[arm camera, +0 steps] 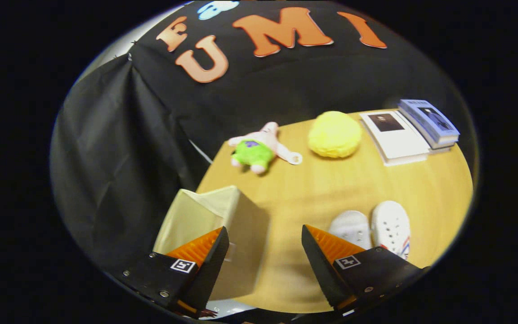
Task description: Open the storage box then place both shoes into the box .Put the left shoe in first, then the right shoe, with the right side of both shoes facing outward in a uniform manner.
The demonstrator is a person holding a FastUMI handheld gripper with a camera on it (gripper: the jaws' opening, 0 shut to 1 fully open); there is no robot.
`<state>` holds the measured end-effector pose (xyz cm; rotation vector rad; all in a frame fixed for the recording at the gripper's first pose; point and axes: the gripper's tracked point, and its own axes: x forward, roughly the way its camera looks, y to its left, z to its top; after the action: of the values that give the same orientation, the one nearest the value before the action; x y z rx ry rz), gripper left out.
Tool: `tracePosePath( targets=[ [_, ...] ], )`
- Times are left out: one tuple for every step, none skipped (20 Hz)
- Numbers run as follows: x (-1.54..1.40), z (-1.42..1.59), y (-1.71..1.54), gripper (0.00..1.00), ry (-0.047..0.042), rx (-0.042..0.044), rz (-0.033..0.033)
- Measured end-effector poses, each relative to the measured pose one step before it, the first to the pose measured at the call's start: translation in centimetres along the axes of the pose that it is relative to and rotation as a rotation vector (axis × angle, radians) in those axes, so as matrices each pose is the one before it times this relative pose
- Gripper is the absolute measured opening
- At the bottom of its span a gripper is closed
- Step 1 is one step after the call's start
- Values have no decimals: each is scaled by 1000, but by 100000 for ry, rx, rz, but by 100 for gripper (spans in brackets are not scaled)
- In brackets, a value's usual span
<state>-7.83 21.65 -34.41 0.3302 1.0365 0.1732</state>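
Storage box: a beige fabric storage box (223, 225) with soft, cube-shaped walls stands on the round light-wood table (331, 189). It sits just ahead of the left finger, which overlaps its near corner. Whether they touch cannot be told.
Box top: the pale top face looks like a flap or lining lying across the box. Whether it is open or closed cannot be told, and nothing inside can be seen.
Shoes: a pair of white shoes (371, 227) with small perforations lies side by side on the table, just beyond the right finger. The right-hand one carries red and blue trim low on its side.
Claw: the gripper (265, 240) has its fingers spread wide apart, with bare tabletop between them and nothing held.
Plush toy: a pink star-shaped plush with green shorts (259, 148) lies well beyond the fingers, near the far edge of the table.
Yellow ball: a fluffy yellow round plush (334, 134) rests just beside the toy, farther ahead.
Books: a white book (394, 135) and a blue-covered book (430, 120) lie flat together beyond the shoes.
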Motion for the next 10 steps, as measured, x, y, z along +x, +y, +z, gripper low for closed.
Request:
tracePosePath(
  targets=[
    [-310,-1607,-2729,96,1590,1860,-3420],
    [69,-1169,-2075,96,2048,1224,-2403],
    [115,-1115,-1628,95,1814,770,-1449],
    [183,-1379,-1393,94,2297,-203,-1138],
    [641,-1072,-1060,90,2048,-930,251],
    [863,-1401,-1066,89,3178,-153,254],
    [666,-1473,-729,84,3654,752,531],
    [448,-880,-704,82,2434,347,-645],
    [389,-307,-676,78,314,-1277,-623],
    [439,141,-131,76,-1119,-790,777]
  ],
)
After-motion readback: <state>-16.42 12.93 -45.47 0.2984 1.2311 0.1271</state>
